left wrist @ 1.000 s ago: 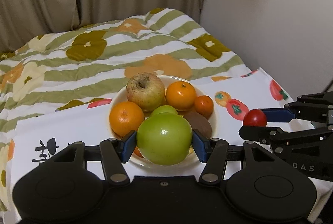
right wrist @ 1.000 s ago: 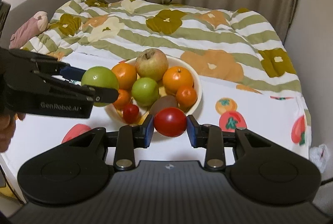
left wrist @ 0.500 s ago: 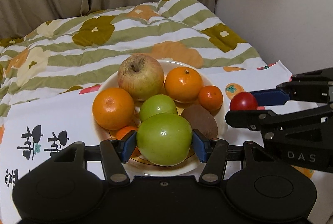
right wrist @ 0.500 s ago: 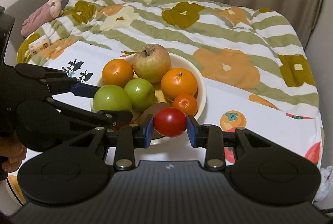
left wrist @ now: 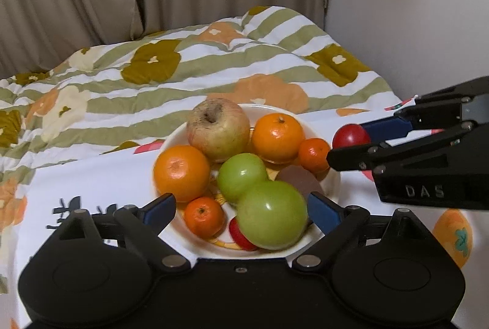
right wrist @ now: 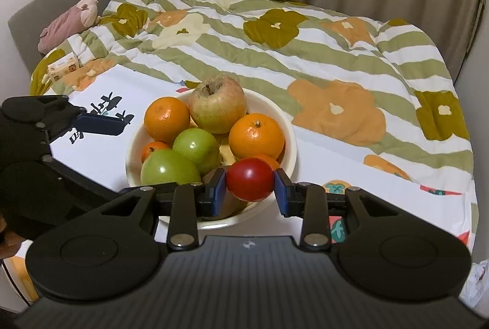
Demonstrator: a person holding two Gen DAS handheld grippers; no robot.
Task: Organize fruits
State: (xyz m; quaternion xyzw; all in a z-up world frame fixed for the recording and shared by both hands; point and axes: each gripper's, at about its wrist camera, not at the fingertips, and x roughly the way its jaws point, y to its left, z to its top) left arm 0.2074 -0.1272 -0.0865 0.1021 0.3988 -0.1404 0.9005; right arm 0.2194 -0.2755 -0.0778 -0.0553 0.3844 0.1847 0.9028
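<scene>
A white bowl (left wrist: 170,140) (right wrist: 291,142) holds a russet apple (left wrist: 218,130), two oranges, two mandarins, a small green apple (left wrist: 241,176), a brown kiwi (left wrist: 298,179) and a small tomato (left wrist: 240,234). My left gripper (left wrist: 240,203) hangs over the bowl's near edge with its jaws opening. The big green apple (left wrist: 272,216) (right wrist: 168,168) lies between them on the other fruit, and the left pad stands well off it. My right gripper (right wrist: 250,188) (left wrist: 345,142) is shut on a red tomato (right wrist: 250,179) (left wrist: 348,136) just over the bowl's right rim.
The bowl stands on a white printed cloth (right wrist: 321,164) over a flowered, striped quilt (right wrist: 275,60). A pink plush toy (right wrist: 70,23) and a small box (right wrist: 62,66) lie at the far left. Curtains hang behind, and a wall closes the right side.
The left jaws have spread and let go of the big green apple, which has settled lower onto the fruit. Both grippers have come nearer the bowl; the tomato now sits at its rim.
</scene>
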